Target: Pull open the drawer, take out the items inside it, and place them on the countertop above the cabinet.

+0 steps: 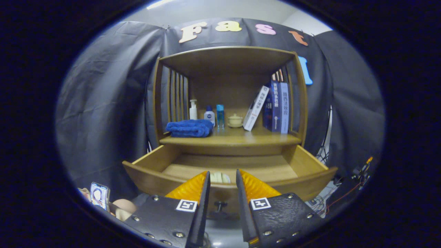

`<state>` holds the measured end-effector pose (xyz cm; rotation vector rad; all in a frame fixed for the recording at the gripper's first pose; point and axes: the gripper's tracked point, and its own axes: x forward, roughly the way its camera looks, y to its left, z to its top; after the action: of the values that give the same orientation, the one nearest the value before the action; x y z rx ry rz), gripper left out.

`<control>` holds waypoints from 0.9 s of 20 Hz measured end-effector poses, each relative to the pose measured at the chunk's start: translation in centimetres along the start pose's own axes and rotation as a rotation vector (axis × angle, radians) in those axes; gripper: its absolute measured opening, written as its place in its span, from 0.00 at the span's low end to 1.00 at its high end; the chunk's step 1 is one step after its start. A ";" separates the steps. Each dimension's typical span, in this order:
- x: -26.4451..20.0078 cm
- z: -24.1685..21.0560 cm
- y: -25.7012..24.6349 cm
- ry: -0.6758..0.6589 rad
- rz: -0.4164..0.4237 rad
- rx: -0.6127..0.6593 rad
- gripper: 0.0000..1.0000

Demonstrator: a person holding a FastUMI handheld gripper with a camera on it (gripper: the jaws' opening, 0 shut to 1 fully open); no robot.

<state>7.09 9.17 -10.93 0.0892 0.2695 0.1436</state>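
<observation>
Drawer (311, 163) pulled open; pale item (220, 178) inside near front wall, just beyond gripper (222, 177). Jaws parted, empty. Risk: tips striking drawer front on descent, or item slipping against wall.

Place: you're in a staged recording booth, not a home.
Evidence: black cloth wall (113, 96) behind a wooden cabinet (229, 137); loose cables (344, 196) beside it.

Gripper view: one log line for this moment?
drawer: open | pale item: inside, just beyond fingers | gripper: open, empty, above drawer front | countertop: item not placed
</observation>
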 end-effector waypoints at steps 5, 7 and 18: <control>4.4 2.5 1.4 -0.005 0.061 -0.011 0.42; 6.5 2.7 1.5 0.018 0.076 -0.019 0.42; 12.5 -7.7 1.6 0.478 0.127 0.105 0.42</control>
<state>16.78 13.15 -21.35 0.1762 0.7498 0.2771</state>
